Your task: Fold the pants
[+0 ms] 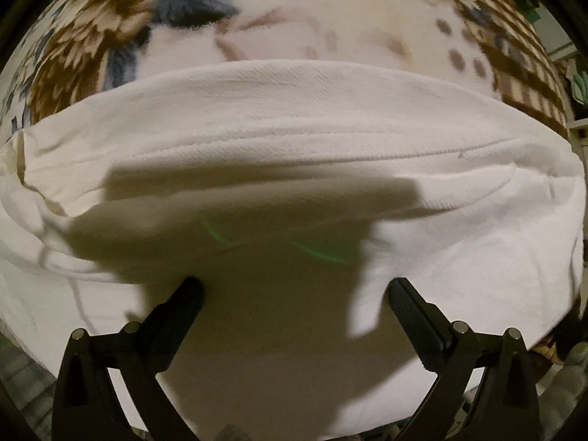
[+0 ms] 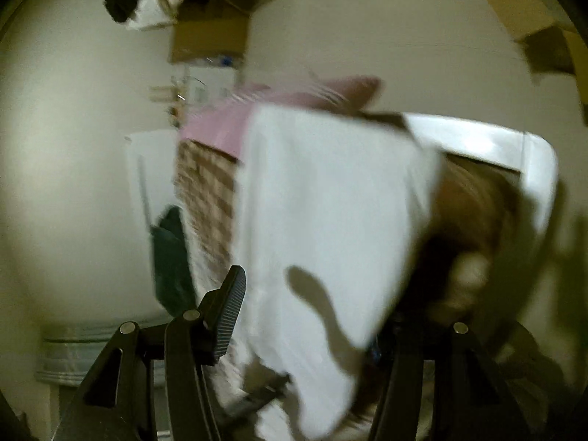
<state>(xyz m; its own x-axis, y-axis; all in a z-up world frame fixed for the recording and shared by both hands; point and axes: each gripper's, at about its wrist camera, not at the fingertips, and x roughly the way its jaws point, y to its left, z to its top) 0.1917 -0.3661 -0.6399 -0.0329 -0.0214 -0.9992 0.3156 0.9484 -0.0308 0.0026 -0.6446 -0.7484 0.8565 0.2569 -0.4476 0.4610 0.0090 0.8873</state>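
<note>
Left tool (image 1: 296,296) gapes wide — right tool (image 2: 312,312) (blurred) parted

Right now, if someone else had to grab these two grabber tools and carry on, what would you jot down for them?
Left gripper: open, nothing held, pointing down over the white pants.
Right gripper: jaws apart, pants fabric between them; view too blurred to tell if it is gripped.
Pants lie across the patterned blanket, apparently folded over at least once.
Left: check the right grip, finish folding, smooth flat.
</note>
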